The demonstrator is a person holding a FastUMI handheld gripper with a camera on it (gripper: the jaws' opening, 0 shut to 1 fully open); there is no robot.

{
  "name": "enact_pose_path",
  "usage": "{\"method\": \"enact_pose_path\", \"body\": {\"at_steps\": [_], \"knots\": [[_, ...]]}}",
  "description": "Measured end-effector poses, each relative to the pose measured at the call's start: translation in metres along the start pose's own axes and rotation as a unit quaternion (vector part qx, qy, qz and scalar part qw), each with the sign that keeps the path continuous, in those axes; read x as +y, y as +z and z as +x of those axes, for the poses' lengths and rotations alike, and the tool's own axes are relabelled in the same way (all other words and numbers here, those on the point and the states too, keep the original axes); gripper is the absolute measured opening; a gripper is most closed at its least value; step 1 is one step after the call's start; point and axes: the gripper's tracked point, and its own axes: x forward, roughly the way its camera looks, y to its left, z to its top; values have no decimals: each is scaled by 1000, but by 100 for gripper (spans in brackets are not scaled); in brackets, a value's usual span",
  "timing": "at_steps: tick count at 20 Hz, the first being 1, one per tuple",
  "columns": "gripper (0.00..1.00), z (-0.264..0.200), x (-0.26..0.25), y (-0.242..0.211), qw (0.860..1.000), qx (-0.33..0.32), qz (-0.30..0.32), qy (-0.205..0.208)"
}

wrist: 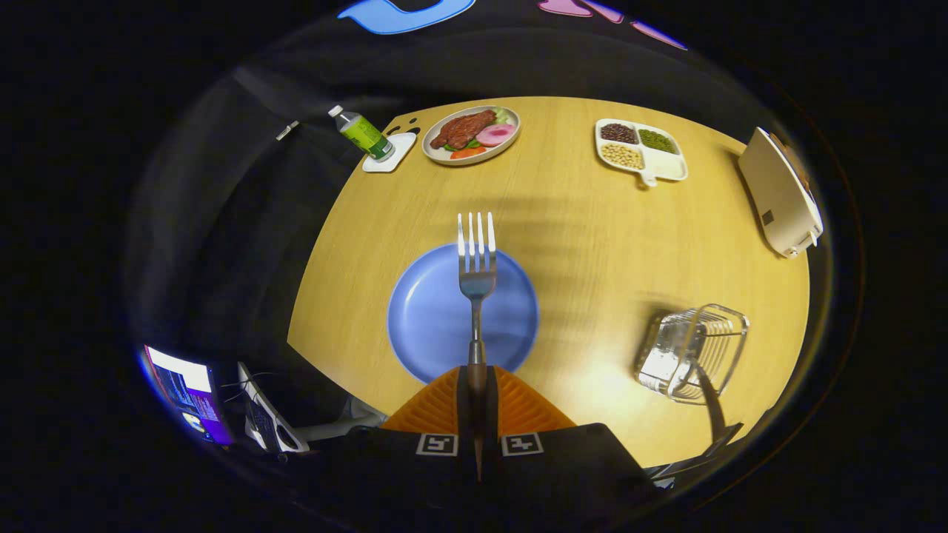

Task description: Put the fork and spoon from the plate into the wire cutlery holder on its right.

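Clamping the fork point(476, 275) by its handle, your gripper point(477, 389) holds it tines-forward above the blue plate point(429, 318). Open worktop point(585, 244) lies between that plate's rim and the wire cutlery holder point(692, 354) to the right.

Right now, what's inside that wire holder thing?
The wire cutlery holder has one dark handle sticking out of it, leaning toward the camera. What kind of utensil it is stays hidden down inside. The fork is clamped in the gripper, above the blue plate.
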Motion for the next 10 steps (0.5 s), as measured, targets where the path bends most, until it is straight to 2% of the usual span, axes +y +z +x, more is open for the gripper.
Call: {"method": "enact_pose_path", "body": {"at_steps": [5,8,10], "knots": [[7,-64,-80,-13,999,20,3,-51],[7,-88,-125,-28,995,61,8,-80],[7,-97,-145,-41,991,105,11,-84]]}}
